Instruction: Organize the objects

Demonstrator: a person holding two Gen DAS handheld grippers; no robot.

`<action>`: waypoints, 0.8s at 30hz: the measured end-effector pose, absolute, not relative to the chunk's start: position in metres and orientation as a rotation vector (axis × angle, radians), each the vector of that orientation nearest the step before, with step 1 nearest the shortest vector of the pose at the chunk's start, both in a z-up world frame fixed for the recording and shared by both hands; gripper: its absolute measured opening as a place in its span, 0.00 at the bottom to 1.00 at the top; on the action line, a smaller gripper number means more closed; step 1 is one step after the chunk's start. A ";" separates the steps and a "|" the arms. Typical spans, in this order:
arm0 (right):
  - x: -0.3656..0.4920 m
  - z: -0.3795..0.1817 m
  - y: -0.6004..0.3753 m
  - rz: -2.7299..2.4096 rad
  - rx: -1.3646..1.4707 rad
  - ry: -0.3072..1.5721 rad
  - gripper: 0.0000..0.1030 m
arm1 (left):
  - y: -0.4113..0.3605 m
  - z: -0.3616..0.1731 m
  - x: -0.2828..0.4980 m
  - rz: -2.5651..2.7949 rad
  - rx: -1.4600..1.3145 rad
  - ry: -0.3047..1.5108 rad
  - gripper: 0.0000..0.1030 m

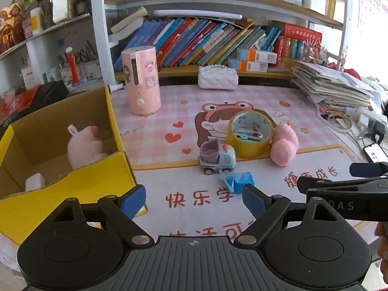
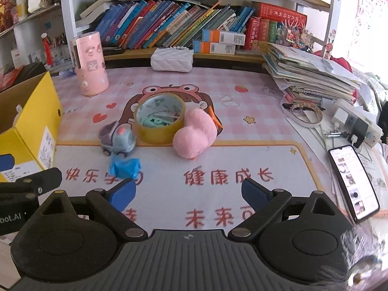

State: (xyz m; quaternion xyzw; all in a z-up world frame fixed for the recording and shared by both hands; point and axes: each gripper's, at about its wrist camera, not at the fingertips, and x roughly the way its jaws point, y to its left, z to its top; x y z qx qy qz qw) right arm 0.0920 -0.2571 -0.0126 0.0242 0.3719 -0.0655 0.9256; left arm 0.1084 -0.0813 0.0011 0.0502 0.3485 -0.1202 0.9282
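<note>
Surface: a pink checked mat [image 2: 242,101] with a cartoon frog-hat girl and red Chinese lettering covers it, under a packed bookshelf [image 1: 194,41].
Cardboard box: yellow outside, brown inside [image 1: 72,184], open at the left edge of the surface; a pale pink plush [image 1: 82,145] and a small white block [image 1: 35,181] lie in it.
Paper stack: a tilted pile of booklets [image 2: 310,77] at the right, with a lit phone [image 2: 351,179] lying nearer the front edge.
Pink humidifier: upright cylinder with stickers [image 1: 143,82], back left, just beyond the box.
White quilted purse: [image 1: 217,77] lies against the foot of the shelf.
Tape roll: wide yellow roll [image 2: 160,118] standing on its flat side mid-mat, small items inside its core.
Pink plush toy: [image 2: 196,133] touching the roll's right side.
Toy truck: grey and lilac [image 2: 117,138], touching the roll's left side.
Blue wrapper: crumpled [image 2: 125,167], just in front of the truck.
Left gripper: [image 1: 194,200] fingers spread wide, nothing between them, low over the mat beside the box.
Right gripper: [image 2: 188,192] fingers spread wide, empty, pointing toward the toy cluster.
</note>
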 end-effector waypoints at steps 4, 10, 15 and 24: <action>0.104 -0.012 -0.266 -0.112 0.046 0.759 0.92 | -0.089 0.001 0.117 -0.235 0.096 0.721 0.86; 0.124 -0.014 -0.278 -0.076 0.050 0.760 0.91 | -0.097 -0.003 0.129 -0.192 0.090 0.736 0.85; 0.139 -0.016 -0.284 -0.048 0.052 0.761 0.90 | -0.105 -0.006 0.141 -0.176 0.093 0.750 0.85; 0.172 -0.023 -0.307 -0.093 0.095 0.779 0.84 | -0.130 -0.024 0.166 -0.255 0.099 0.843 0.70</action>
